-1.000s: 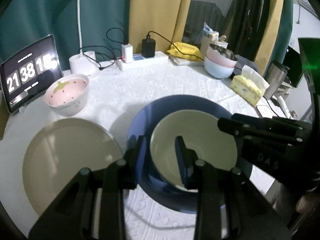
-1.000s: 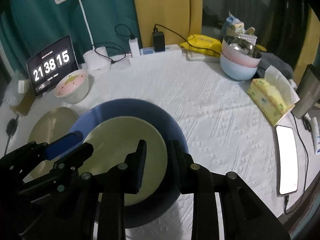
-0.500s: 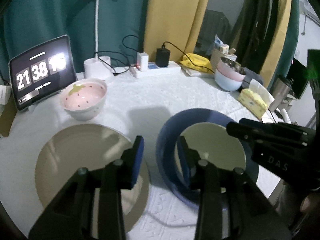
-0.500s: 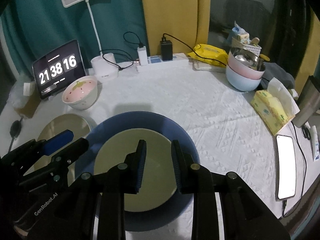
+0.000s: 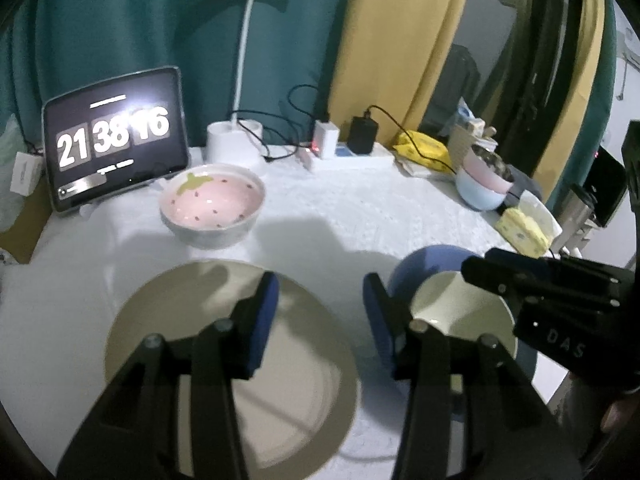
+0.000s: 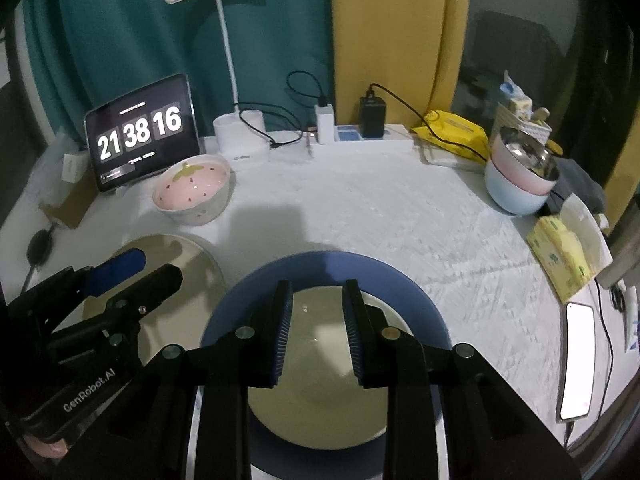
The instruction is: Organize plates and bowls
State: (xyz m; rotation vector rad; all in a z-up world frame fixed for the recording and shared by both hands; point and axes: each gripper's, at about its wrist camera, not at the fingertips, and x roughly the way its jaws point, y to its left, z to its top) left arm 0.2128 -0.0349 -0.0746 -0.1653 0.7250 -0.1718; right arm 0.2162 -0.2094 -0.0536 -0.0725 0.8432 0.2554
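Observation:
A cream bowl (image 6: 316, 364) sits inside a blue plate (image 6: 332, 268) at the table's front; both show at the right of the left wrist view, the bowl (image 5: 452, 304) and the plate (image 5: 436, 256). A beige plate (image 5: 192, 312) lies to its left, also in the right wrist view (image 6: 180, 268). A pink strawberry bowl (image 5: 212, 208) stands behind it, also in the right wrist view (image 6: 192, 192). My left gripper (image 5: 318, 316) is open and empty above the beige plate's right edge. My right gripper (image 6: 316, 320) is open and empty above the cream bowl.
A tablet clock (image 6: 142, 132), a desk lamp base (image 6: 240, 140) and a power strip with chargers (image 6: 360, 132) line the back. Stacked pastel bowls (image 6: 520, 184), a tissue pack (image 6: 560, 256) and a phone (image 6: 576, 360) sit at the right.
My left gripper has let go of the cream bowl's rim, opened wider and moved left over the beige plate. My right gripper has opened slightly and drawn back above the bowl.

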